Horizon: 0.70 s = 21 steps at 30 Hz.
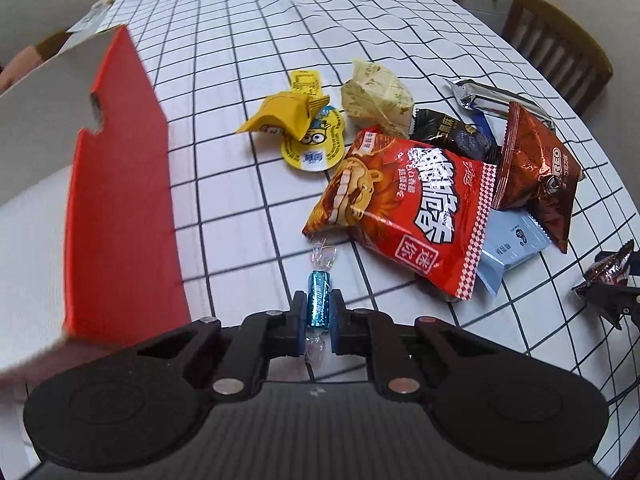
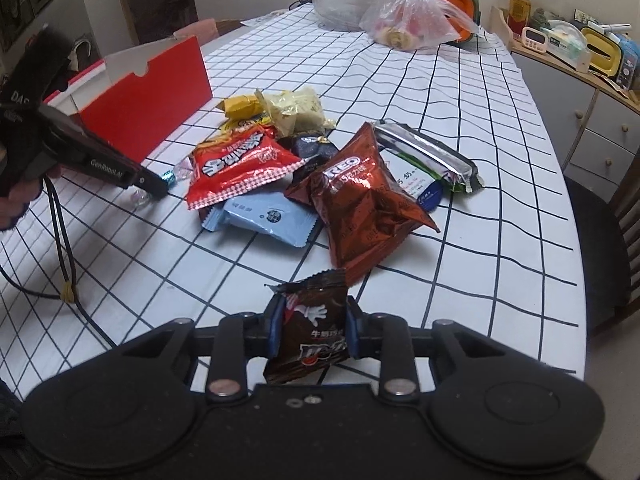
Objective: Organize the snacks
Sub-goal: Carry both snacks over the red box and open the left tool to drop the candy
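My left gripper is shut on a small blue foil candy, held just above the checked tablecloth beside the open red box. My right gripper is shut on a dark brown M&M's packet, held above the table's near side. The snack pile lies ahead: a red chip bag, a brown Oreo bag, a light blue packet, a yellow Minion snack, a beige wrapped snack, a black packet and a silver packet.
The red box also shows in the right wrist view, at the table's left. Plastic bags sit at the far end. A wooden chair stands at the table's right, a cabinet with clutter beyond. A black cable trails from the left gripper.
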{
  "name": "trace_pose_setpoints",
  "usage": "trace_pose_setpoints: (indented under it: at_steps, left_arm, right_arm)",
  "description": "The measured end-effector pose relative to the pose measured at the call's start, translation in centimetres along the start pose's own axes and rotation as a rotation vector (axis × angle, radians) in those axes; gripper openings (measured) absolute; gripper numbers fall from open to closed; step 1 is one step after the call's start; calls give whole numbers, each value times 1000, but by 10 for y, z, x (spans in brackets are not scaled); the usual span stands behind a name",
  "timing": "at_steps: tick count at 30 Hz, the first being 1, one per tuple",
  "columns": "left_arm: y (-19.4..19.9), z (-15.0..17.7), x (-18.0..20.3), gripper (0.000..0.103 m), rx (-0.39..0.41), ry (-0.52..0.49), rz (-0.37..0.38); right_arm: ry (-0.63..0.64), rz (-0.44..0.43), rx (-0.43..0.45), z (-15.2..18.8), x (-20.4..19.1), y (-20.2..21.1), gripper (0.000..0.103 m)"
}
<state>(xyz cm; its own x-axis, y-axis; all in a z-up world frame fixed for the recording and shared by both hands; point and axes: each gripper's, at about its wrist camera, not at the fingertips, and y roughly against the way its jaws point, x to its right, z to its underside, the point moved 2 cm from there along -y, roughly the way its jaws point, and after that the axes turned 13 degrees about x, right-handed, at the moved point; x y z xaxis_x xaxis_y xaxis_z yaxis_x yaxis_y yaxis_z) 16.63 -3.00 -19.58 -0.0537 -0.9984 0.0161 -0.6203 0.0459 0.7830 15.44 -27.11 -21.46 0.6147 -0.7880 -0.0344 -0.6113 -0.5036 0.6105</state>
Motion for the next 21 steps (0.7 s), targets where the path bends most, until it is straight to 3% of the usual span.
trace_pose_setpoints:
  at_steps: [10,21]
  left_arm:
    - [29,10,-15,11,21,115,-57]
    - [92,10,-44,11,105,214,-80]
  right_arm:
    - [-7,-27,55,-18,-16,23,28]
    - [14,-101,145,-69,-61,31,28]
